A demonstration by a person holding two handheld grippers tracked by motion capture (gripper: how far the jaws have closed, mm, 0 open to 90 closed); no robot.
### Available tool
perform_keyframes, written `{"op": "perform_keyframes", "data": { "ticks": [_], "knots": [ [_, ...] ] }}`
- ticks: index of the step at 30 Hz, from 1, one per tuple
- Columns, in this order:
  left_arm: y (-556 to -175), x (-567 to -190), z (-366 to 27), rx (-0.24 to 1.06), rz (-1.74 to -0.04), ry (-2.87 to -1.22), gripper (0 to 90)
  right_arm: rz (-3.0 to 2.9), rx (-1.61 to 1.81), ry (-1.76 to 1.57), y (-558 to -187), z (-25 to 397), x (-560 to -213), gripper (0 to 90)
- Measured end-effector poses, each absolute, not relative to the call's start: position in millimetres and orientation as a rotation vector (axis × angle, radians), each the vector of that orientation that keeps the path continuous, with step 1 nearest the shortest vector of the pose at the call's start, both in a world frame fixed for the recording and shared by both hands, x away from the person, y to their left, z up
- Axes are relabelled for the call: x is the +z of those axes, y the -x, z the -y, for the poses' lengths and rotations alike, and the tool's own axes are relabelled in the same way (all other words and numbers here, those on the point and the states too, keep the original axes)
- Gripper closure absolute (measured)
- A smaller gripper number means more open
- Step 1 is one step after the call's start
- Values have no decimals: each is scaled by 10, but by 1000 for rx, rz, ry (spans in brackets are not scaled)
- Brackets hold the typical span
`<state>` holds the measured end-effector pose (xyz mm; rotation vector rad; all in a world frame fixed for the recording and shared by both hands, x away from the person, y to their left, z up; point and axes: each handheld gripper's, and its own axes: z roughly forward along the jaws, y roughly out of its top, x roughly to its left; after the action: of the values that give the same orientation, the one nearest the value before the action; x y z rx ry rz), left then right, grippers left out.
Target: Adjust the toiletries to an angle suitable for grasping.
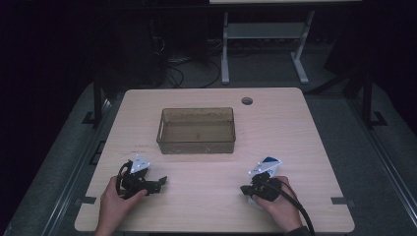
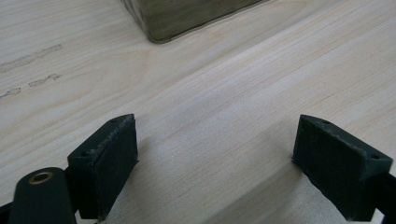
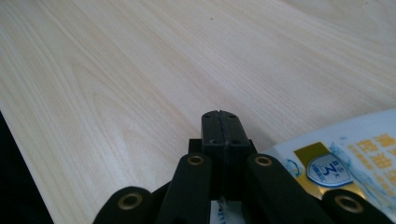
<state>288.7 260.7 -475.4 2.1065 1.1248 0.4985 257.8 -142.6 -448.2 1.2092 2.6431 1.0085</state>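
smoky clear bin (image 1: 196,131) mid tabletop (image 1: 295,128), looks empty. left tool (image 2: 215,149) jaws spread wide. right tool (image 3: 220,128) clenched, maybe pinching white-blue pouch (image 3: 345,158).

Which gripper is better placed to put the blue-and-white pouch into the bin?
Right, probably. The pouch lies right beside the right gripper, whose jaws are shut and empty. The left gripper is open, but the pouch lies across the table from it. The bin sits between them.
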Motion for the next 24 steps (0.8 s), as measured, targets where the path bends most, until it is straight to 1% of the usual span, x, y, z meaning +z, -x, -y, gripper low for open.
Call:
{"op": "perform_keyframes", "data": {
  "ticks": [24],
  "knots": [
    [-2887, -4754, -2606, 499, -1125, -2106, 126, -2579, 981, -1299, -2402, 1774, -4488, 900]
  ]
}}
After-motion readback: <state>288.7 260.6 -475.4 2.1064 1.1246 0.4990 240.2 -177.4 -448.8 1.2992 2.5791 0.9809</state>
